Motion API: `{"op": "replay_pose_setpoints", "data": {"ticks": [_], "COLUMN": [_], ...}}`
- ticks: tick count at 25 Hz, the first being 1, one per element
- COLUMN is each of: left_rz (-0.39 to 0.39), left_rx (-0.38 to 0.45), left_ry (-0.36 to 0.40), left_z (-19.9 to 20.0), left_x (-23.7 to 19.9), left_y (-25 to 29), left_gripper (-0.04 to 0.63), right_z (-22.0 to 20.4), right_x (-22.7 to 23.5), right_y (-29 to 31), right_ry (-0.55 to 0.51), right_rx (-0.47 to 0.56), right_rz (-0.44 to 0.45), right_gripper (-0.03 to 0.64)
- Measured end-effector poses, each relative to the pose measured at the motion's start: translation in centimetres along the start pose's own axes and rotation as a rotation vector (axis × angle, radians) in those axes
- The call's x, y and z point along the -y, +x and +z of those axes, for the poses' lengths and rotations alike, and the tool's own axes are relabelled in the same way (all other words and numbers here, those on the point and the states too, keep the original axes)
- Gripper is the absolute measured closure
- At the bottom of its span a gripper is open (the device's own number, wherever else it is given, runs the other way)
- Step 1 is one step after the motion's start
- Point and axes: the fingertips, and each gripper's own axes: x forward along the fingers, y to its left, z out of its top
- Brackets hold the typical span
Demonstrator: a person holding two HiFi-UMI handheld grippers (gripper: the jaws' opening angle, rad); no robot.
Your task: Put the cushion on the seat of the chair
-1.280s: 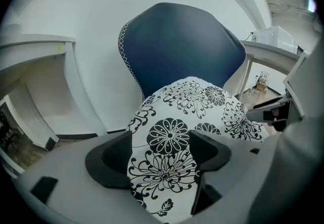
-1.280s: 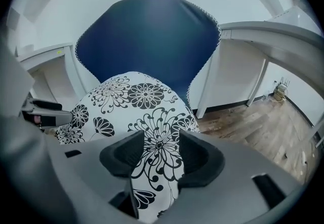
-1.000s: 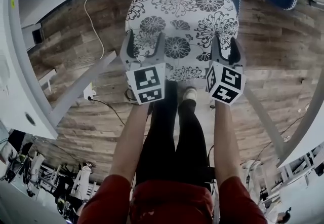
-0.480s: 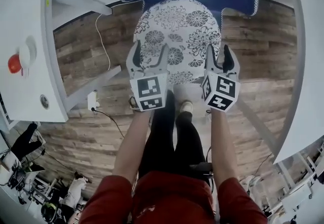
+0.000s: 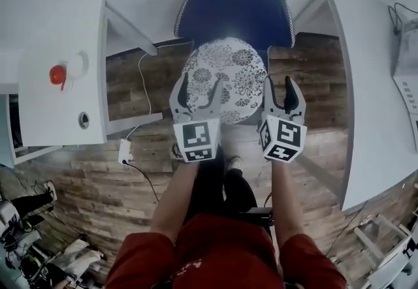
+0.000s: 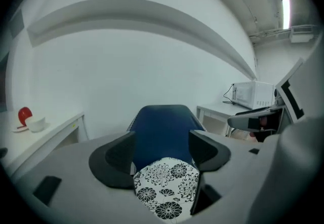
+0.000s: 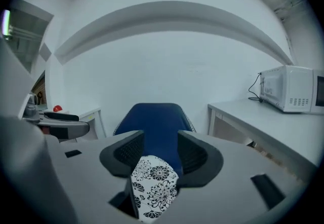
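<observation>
— Red cloth came nearest: one person's top (image 5: 222,255), above the wooden floor (image 5: 98,203).
— And the tools?
— Two. The left gripper (image 5: 201,80) and the right gripper (image 5: 279,80) were held side by side, each carrying a marker cube (image 5: 196,140) printed with black-and-white squares.
— How wide did they stand?
— Both had their jaws wide apart and gripped nothing. Each gripper's own view showed the cushion (image 5: 225,75) through the gap, lower down and clear of both jaws.
— One cushion?
— One, white with black flowers. It lay flat on the seat of the one blue chair (image 5: 235,10), just in front of the backrest, and the grippers hung above its near edge.
— Beyond that?
— Two white desks, one on each side of the chair. The left desk (image 5: 59,111) bore one red object (image 5: 57,74) beside one white bowl (image 5: 78,64). The right desk (image 5: 369,85) carried one microwave (image 7: 291,88), its print too small to read. A white wall (image 6: 152,66) closed the far side.
</observation>
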Motion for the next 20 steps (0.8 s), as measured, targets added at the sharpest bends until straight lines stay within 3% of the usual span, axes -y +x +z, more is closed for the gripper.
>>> {"op": "replay_pose_setpoints", "data": {"ticks": [11,20], "left_rz": [0.044,0.057], "left_rx": [0.201,0.301], "left_ry": [0.067,0.106], "left_z": [12.1,16.2], "left_x": [3.5,6.8], "left_y": [-11.0,-18.5], "left_gripper": [0.259,0.26], "right_z": [11.6,16.3], "right_x": [-0.1,-1.7], "right_y": [-11.2,-18.5], "right_ry": [-0.033,-0.054], "right_rx": [0.212,0.328], "right_rz": [0.068,0.149], "right_gripper": [0.407,0.408]}}
